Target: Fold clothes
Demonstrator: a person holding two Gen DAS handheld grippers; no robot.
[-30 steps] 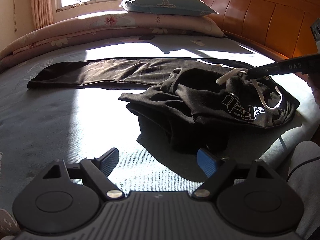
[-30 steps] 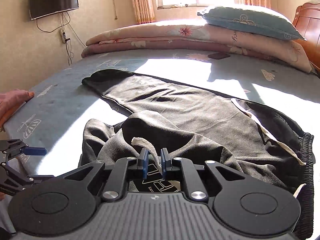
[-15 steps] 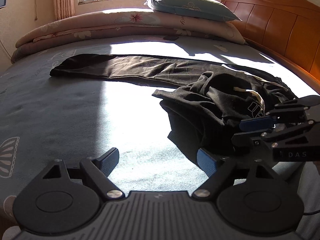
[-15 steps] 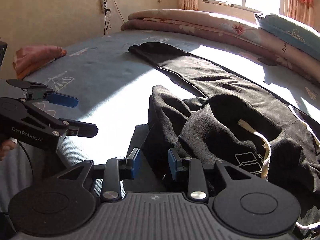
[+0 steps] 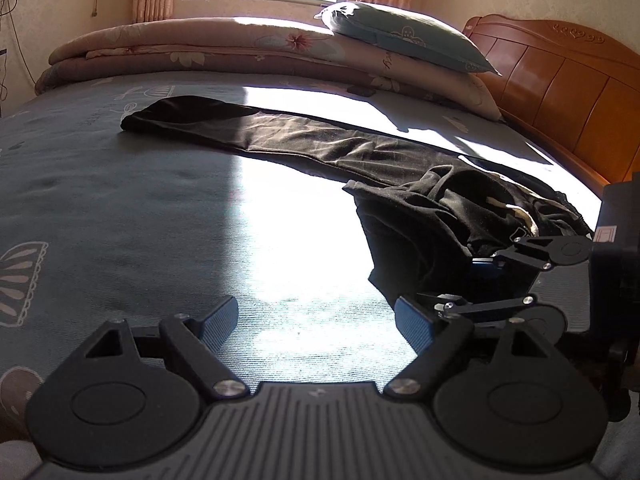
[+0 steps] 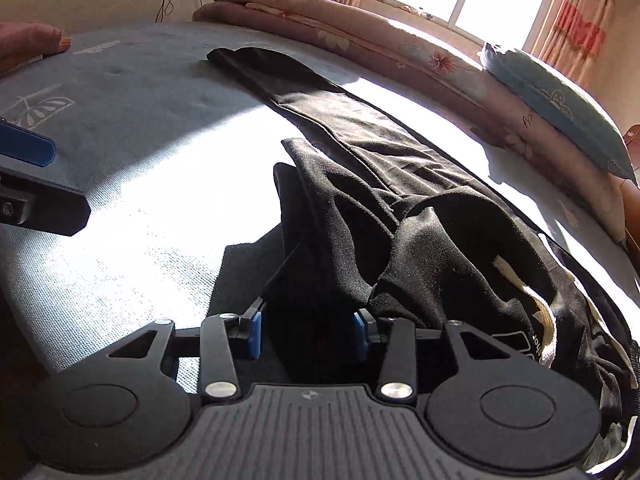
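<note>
Black trousers [image 5: 320,148] lie on the blue-grey bed sheet [image 5: 120,220]. One leg is stretched flat toward the far left. The other leg is bunched in a heap [image 5: 432,216] by the waist, where a white drawstring [image 6: 536,304] shows. My left gripper [image 5: 316,316] is open low over bare sheet, left of the heap. My right gripper [image 6: 308,332] is open at the heap's near edge, with dark cloth [image 6: 440,240] lying between its blue pads [image 6: 254,332]. In the left wrist view the right gripper [image 5: 464,280] shows at the right, against the heap.
A folded floral quilt [image 5: 200,48] and a teal pillow [image 5: 400,36] lie along the far side under the window. The wooden headboard [image 5: 560,80] stands at the right. A pink cloth [image 6: 28,40] sits at the bed's far left corner.
My right gripper opened, let go of the cloth by the drawstring and dropped to the heap's near edge. The left gripper stayed open and came lower toward the sheet.
</note>
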